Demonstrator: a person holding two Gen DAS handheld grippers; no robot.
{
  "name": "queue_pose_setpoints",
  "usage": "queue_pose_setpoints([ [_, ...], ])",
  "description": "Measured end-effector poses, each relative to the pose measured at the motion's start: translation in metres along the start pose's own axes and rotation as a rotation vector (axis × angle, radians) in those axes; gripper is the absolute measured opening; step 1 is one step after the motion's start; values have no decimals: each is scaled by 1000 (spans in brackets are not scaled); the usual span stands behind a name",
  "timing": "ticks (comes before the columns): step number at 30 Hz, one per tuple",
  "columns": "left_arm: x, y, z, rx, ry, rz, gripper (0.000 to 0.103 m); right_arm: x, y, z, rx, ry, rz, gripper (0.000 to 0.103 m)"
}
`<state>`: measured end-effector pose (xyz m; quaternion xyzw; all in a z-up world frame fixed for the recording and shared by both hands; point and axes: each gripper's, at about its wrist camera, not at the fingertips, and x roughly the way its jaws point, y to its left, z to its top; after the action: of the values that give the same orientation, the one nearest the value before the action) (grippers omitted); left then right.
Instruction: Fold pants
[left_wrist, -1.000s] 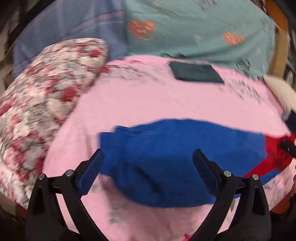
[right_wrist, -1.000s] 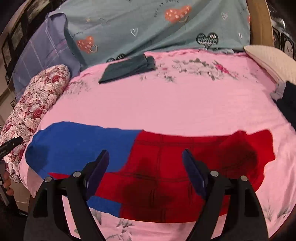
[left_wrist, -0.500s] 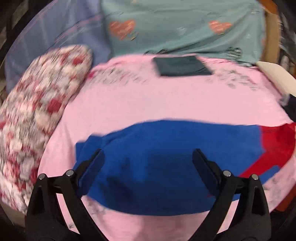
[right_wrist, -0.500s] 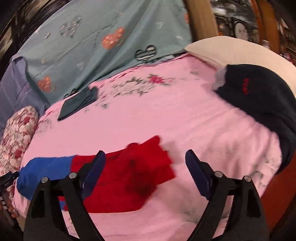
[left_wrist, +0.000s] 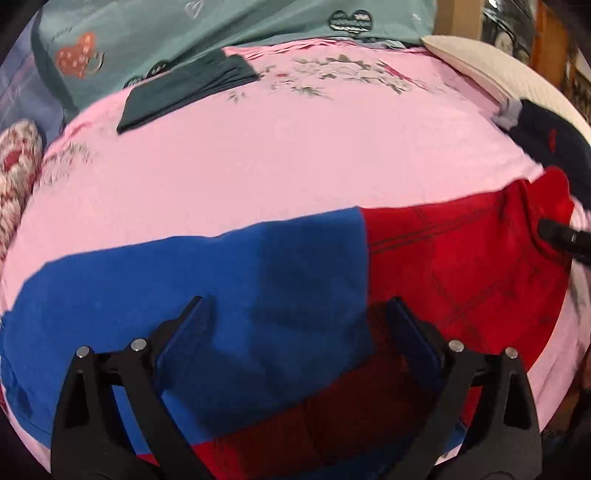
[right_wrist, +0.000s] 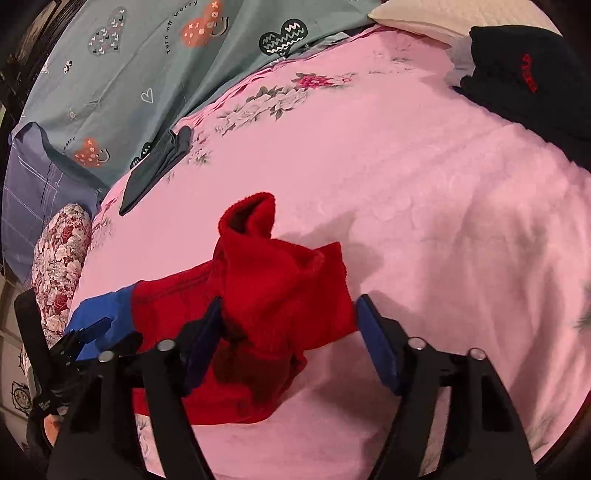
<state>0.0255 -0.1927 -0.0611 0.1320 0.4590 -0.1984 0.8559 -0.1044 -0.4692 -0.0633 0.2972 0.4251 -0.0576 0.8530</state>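
Observation:
The pants (left_wrist: 288, 295) lie flat across the pink bed, blue half at left, red half (left_wrist: 461, 266) at right. My left gripper (left_wrist: 299, 332) is open and empty, low over the blue-red seam near the front edge. In the right wrist view the red end (right_wrist: 273, 291) is bunched up, one corner standing upright. My right gripper (right_wrist: 288, 332) is open, its jaws on either side of that red end, not closed on it. The left gripper (right_wrist: 85, 339) shows at the far left there.
A folded dark green garment (left_wrist: 184, 92) lies at the back of the pink bedspread (left_wrist: 258, 166). A black garment (right_wrist: 528, 81) and white pillow (left_wrist: 498, 77) sit at right. A floral pillow (right_wrist: 59, 258) is at left. A teal heart-print sheet (right_wrist: 147, 66) is behind.
My left gripper has swung right from the blue end toward the middle seam. My right gripper has moved to the red end, which now stands bunched between its open jaws.

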Motion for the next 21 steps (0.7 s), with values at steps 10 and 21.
queue_pose_setpoints([
  [10,2,11,-2,-43,21,-31,101,-17,13,0,-2,-52,61,22],
  [21,-64,68,-19,-68,-113,-5,101,-54,60,19,-127,-177,-18,68],
])
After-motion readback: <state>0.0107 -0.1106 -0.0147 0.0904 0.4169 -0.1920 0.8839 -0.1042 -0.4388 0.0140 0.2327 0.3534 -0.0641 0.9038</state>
